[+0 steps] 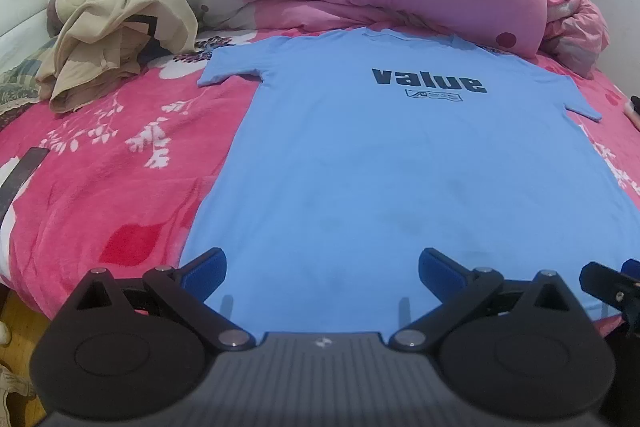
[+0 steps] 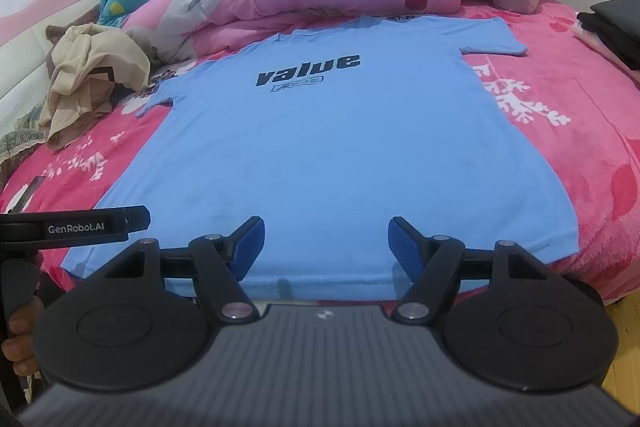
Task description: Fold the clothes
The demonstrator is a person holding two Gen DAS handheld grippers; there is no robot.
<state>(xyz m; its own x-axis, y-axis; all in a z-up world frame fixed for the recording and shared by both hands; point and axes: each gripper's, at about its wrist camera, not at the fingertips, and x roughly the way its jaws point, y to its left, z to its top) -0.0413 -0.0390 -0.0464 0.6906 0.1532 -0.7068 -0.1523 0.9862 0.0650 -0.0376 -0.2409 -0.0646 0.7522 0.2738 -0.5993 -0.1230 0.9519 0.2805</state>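
Lying flat on pink bedspread (image 1: 120, 187), blue T-shirt (image 1: 400, 167), both tongs (image 1: 322, 273) (image 2: 324, 247) agape

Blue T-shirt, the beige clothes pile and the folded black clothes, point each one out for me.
blue T-shirt (image 1: 400, 167): left wrist view, on the plain chest area below the print.
beige clothes pile (image 1: 116, 39): left wrist view, on the middle of the crumpled heap.
folded black clothes (image 2: 618, 23): right wrist view, on the stack's top layer.

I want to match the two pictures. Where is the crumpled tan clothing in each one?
Left wrist view: the tan clothing lies upper left, left of the blue T-shirt.
Right wrist view: the tan clothing lies far left, middle height.
Shared landmark: the "value" print on the shirt's chest.
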